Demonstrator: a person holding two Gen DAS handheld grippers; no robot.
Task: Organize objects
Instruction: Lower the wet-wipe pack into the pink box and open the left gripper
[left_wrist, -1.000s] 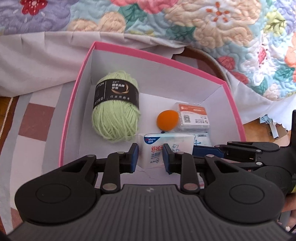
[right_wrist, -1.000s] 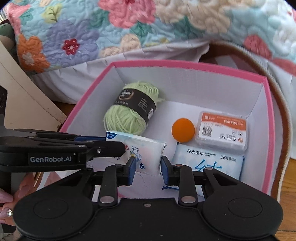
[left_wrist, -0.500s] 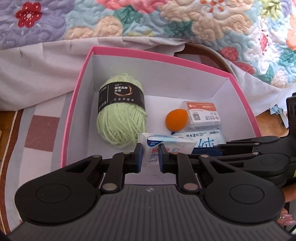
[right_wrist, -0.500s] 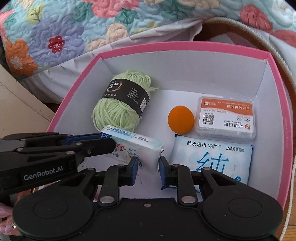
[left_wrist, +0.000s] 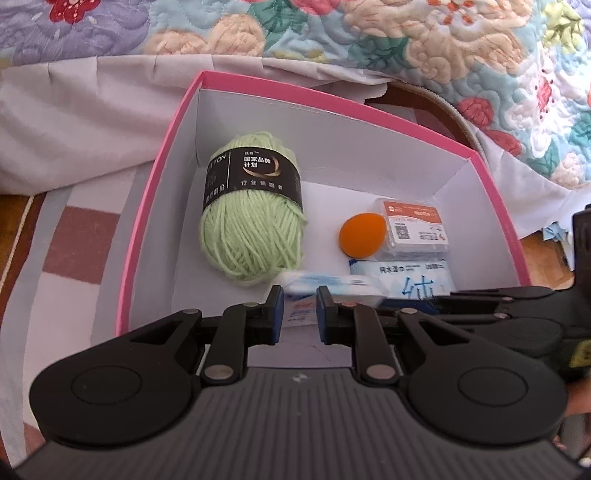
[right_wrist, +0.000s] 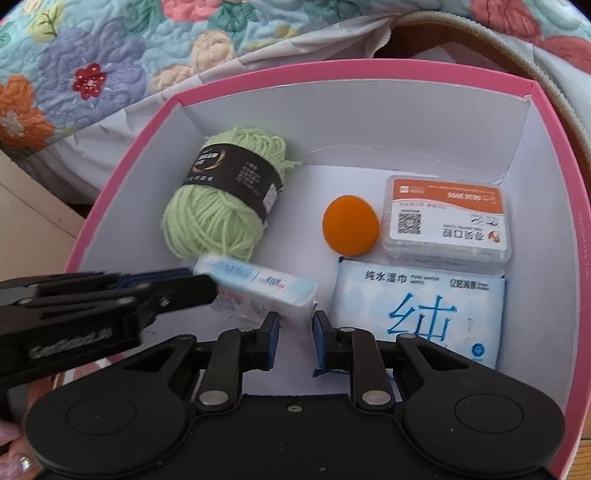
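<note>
Step in hand: placing the small tissue pack (right_wrist: 266, 284) into the pink box (right_wrist: 369, 72), which is sitting just ahead of and under both grippers. The left gripper (left_wrist: 299, 314) is reaching in from the right gripper's left side, and the pack's near end is sitting between its jaws. Those jaws have just been easing apart, but the pack is motion-blurred at that end, so I cannot tell whether the pads are pressing on it or letting it go. The right gripper (right_wrist: 295, 325) is clenched on nothing: its jaws are closed as far as they go, and the pack's far corner is lying just ahead of its left fingertip, apparently not touching it. The other things are lying on the box floor. The green yarn ball (right_wrist: 221, 210) is ahead-left of the right gripper, and the orange ball (right_wrist: 351, 225) is straight ahead. The clear floss box (right_wrist: 447, 221) is ahead-right. The wet wipes pack (right_wrist: 417, 306) is just beside the right fingertip. The tissue pack is going into the free spot between the yarn and the wipes. Judging the next move: the left jaws need to open fully so the pack drops flat, then that gripper needs to back straight out without dragging the pack or nudging the yarn. The right gripper should be keeping clear of the wipes.
</note>
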